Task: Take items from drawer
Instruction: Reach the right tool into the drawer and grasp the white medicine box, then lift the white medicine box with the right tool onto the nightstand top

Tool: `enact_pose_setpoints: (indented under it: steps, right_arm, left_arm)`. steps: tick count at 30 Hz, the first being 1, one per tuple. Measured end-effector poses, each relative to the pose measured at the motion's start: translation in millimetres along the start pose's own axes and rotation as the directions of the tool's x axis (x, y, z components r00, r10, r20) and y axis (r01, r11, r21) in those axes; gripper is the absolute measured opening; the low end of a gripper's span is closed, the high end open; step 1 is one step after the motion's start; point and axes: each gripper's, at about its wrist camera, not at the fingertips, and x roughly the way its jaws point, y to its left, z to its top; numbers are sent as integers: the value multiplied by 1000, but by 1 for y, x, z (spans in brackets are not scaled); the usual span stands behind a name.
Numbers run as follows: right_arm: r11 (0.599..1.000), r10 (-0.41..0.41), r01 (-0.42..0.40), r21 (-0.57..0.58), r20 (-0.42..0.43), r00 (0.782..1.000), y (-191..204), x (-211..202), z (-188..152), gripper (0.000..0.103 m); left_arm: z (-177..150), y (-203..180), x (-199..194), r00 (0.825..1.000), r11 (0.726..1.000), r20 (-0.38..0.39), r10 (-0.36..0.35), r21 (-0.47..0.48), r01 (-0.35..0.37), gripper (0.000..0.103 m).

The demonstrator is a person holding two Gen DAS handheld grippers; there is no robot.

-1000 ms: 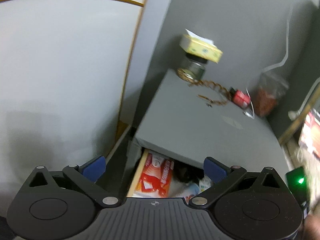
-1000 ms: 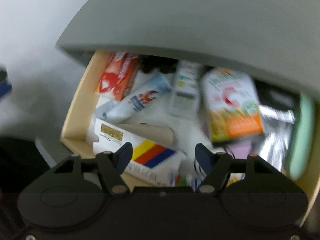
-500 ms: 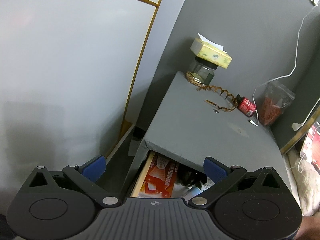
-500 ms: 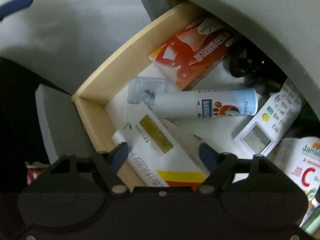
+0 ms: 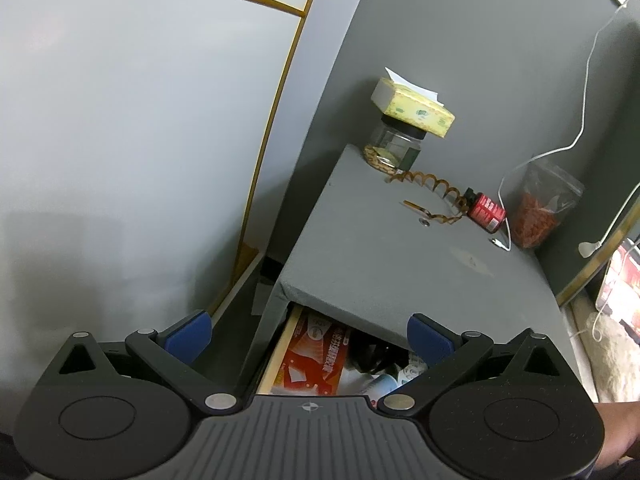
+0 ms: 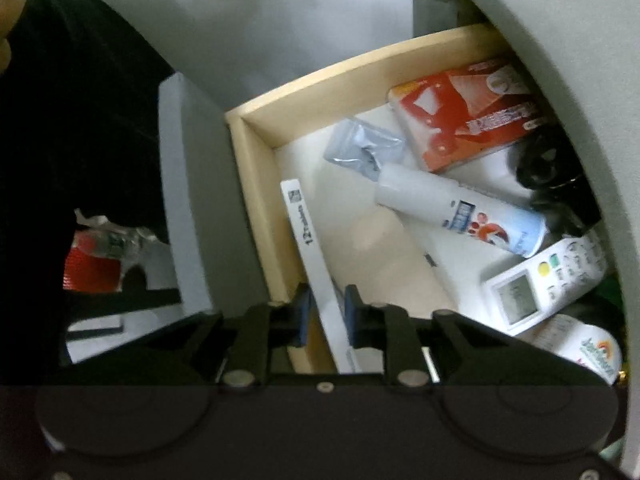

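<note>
The wooden drawer (image 6: pixel 256 200) stands pulled out under the grey cabinet top (image 5: pixel 380 260). In the right wrist view my right gripper (image 6: pixel 327 312) points down into its near left corner. Its jaws are closing, and the blue pads (image 6: pixel 304 316) pinch a long white box (image 6: pixel 308 236) that shows its narrow edge. Further in lie a red packet (image 6: pixel 468 116), a silver pouch (image 6: pixel 360 148), a white tube (image 6: pixel 460 212), a white remote (image 6: pixel 548 280) and a supplement bottle (image 6: pixel 580 348). My left gripper (image 5: pixel 308 332) hangs open above the drawer's front, holding nothing.
On the cabinet top stand a glass jar (image 5: pixel 400 140) with a yellow tissue pack (image 5: pixel 412 108) on it, a small red bottle (image 5: pixel 486 212), a bag of red bits (image 5: pixel 540 216) and a white cable (image 5: pixel 504 216). A person's dark clothing (image 6: pixel 80 120) fills the left of the right wrist view.
My right gripper rolled and shifted to the drawer's near left corner, and its jaws narrowed onto the white box, which went from lying flat to showing its edge. The left gripper stayed open and nearly still.
</note>
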Motion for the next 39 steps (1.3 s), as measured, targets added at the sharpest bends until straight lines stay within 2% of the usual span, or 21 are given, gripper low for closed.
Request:
enact_pose_setpoints:
  steps: [4, 5, 8, 10, 12, 13, 15, 17, 18, 20, 22, 23, 24, 25, 26, 28, 32, 39]
  right_arm:
    - [997, 3, -13, 75, 132, 991, -14, -29, -9, 9]
    - [991, 19, -45, 126, 205, 979, -23, -48, -12, 9]
    - [954, 66, -177, 242, 408, 911, -47, -98, -21, 9]
    - [891, 100, -329, 314, 572, 814, -72, -132, -28, 9]
    - [828, 91, -419, 373, 648, 757, -89, -144, -32, 9]
    - [805, 82, -443, 394, 666, 741, -96, -145, -33, 9]
    - [723, 9, -484, 493, 694, 720, -117, -140, -35, 9]
    - [673, -45, -485, 558, 686, 726, -128, -133, -36, 9]
    - [635, -83, -483, 602, 676, 733, -136, -128, -39, 9]
    - [602, -143, -458, 654, 653, 744, -147, -126, -46, 12]
    - [611, -213, -373, 698, 599, 772, -149, -125, -45, 19]
    - [616, -226, -350, 706, 584, 780, -148, -125, -43, 23]
    - [629, -259, -285, 723, 541, 800, -144, -125, -39, 24]
    - [637, -272, -255, 728, 521, 809, -141, -124, -36, 31]
    - [653, -298, -201, 730, 491, 819, -136, -126, -33, 43]
    - [664, -383, -90, 743, 441, 811, -125, -142, -36, 58]
    - [679, -445, 0, 734, 412, 795, -111, -164, -43, 68]
    - [794, -446, 136, 593, 415, 793, -67, -150, -58, 76]
  left_arm:
    - [1, 4, -8, 998, 1000, 56, 26, -16, -25, 103]
    - [1, 4, -12, 996, 999, 81, 38, -7, -37, 103]
    - [1, 0, -24, 985, 998, 163, 63, 17, -67, 103]
    - [1, -1, -28, 981, 997, 183, 66, 21, -70, 103]
    - [1, -2, -28, 982, 998, 177, 61, 22, -66, 103]
    - [0, -2, -28, 984, 998, 171, 58, 27, -64, 103]
    - [-1, -6, -27, 986, 997, 159, 52, 53, -62, 103]
    - [-5, -15, -26, 987, 990, 144, 71, 108, -87, 103]
    - [-5, -17, -25, 988, 987, 136, 80, 125, -97, 103]
    - [-8, -23, -19, 989, 977, 93, 117, 167, -132, 103]
    - [-10, -25, -16, 989, 973, 65, 134, 180, -144, 103]
    - [-11, -26, -15, 988, 971, 53, 141, 185, -149, 103]
    - [-12, -26, -15, 988, 970, 45, 146, 188, -152, 103]
    - [-12, -25, -15, 988, 970, 41, 147, 189, -152, 103]
    - [-13, -25, -14, 988, 970, 35, 147, 190, -151, 103]
    - [-13, -25, -12, 988, 970, 22, 150, 192, -151, 103]
    - [-13, -26, -4, 988, 968, -23, 156, 202, -148, 103]
    - [-19, -29, 3, 988, 967, -76, 131, 229, -111, 103]
